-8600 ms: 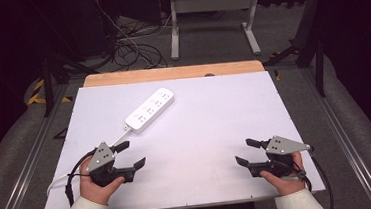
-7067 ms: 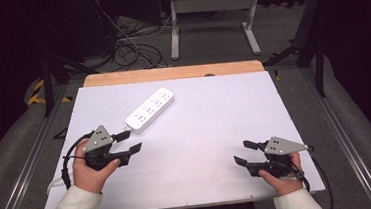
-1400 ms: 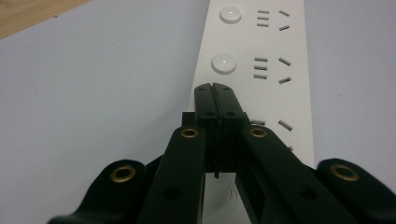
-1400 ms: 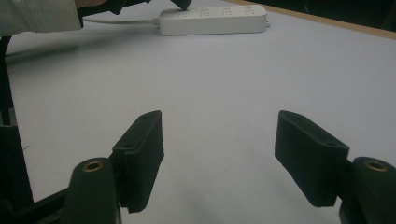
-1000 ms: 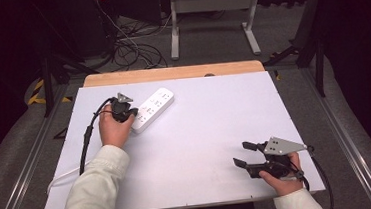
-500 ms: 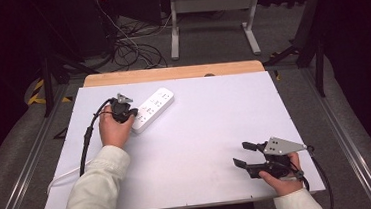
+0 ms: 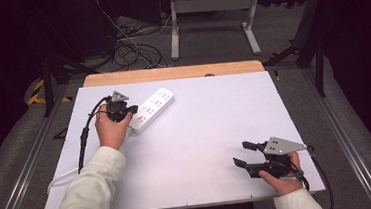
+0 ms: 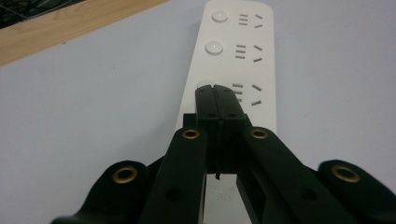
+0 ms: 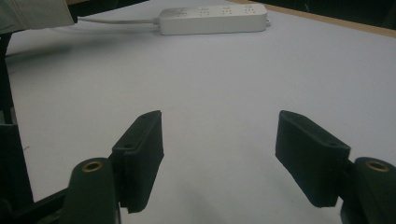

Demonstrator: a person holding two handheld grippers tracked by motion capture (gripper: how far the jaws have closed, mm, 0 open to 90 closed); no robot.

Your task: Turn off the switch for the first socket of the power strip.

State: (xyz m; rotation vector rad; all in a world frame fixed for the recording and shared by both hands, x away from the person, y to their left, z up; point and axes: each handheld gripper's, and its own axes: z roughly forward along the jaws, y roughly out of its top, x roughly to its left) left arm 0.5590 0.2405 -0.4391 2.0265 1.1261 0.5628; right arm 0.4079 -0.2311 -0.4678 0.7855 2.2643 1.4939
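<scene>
nearest to us, the right gripper (image 7: 251, 154) rests low on the near right part of the white table (image 7: 214, 117), held in the right hand (image 7: 282, 177). its jaws stand spread wide apart with nothing between them; in the right gripper view (image 9: 219, 154) we see only bare table surface in the gap.

farther out, on the left side, the left hand (image 7: 109, 129) holds the left gripper (image 7: 130, 110) at the near end of the white power strip (image 7: 150, 109). in the left gripper view the jaws are pressed together, pad against pad, and the joined tips (image 8: 217, 100) sit on or just above the round button (image 8: 203, 84) beside the nearest outlet group. we cannot tell from these views whether the tips actually bear on it. two more buttons lie farther along the strip, each beside its own outlet group. the strip's white cable (image 9: 116, 20) leads off from its near end toward the left sleeve (image 7: 87, 192).

we judge the step in hand to be a press on that button with the closed tips.

faults to watch for:
- the tips cover the button off centre. a push may slide onto the casing and leave the switch unchanged.
- the strip lies loose on a smooth surface and the right gripper is well apart from it. a slanted push may shift or turn the strip.
- the gripper cable (image 7: 83, 137) trails along the table edge and may drag.
</scene>
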